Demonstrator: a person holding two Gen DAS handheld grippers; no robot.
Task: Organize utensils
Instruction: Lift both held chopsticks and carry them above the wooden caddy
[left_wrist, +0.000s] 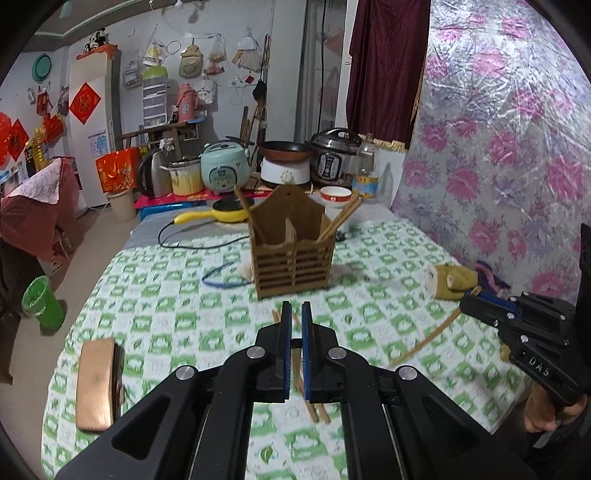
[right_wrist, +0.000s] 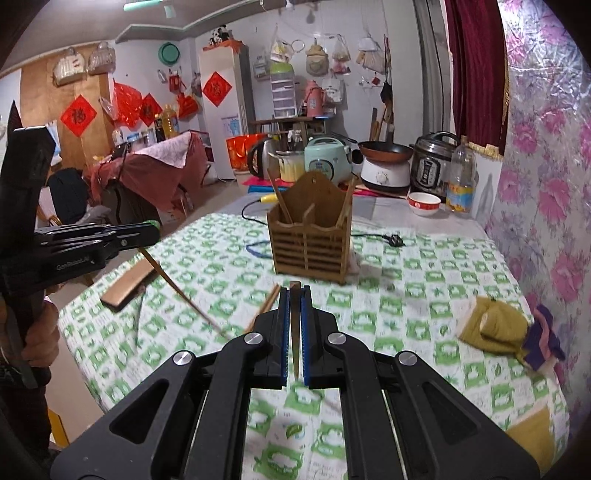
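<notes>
Each claw pinches one chopstick: right claw (right_wrist: 294, 291), left claw (left_wrist: 296, 306) (its stick (left_wrist: 301, 384) hangs askew). Level both tips, then drop them into the holder (right_wrist: 311, 236) farther up the desk (right_wrist: 424, 295).

the left gripper (left_wrist: 296, 314), a black two-finger tool with blue pads, fills the lower middle of its own view, jaws pinched on a thin wooden chopstick (left_wrist: 303, 384). the right gripper (right_wrist: 294, 295), same build, sits lower centre, clamping another chopstick (right_wrist: 294, 332) upright between its pads. a hand (right_wrist: 35, 332) grips a handle at the left edge.
</notes>
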